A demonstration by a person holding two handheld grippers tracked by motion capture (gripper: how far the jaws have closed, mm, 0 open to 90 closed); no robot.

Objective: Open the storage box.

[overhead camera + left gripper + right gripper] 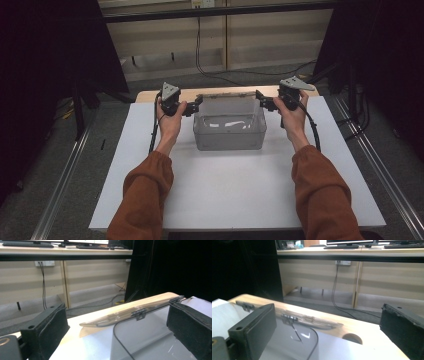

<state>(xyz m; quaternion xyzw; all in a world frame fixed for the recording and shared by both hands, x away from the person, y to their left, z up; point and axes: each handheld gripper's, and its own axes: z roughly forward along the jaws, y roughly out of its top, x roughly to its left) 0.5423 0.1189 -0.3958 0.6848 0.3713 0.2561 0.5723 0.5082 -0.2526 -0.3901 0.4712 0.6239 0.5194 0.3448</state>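
Beside the clear bin (pixel 229 131), both claws (pixel 196 105) (pixel 262 99) wide open, empty.

A clear plastic box (pixel 229 125) is seen sitting upright at the table's far middle, its hinged lid flipped back.

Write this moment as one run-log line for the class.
left gripper: open, beside bin | right gripper: open, beside bin | clear plastic bin: lid open, on white table

The clear box (pixel 229 131) sits on my table (pixel 230 195), toward the far edge, between my left gripper (pixel 196 105) and my right gripper (pixel 261 97), each beside a far corner.
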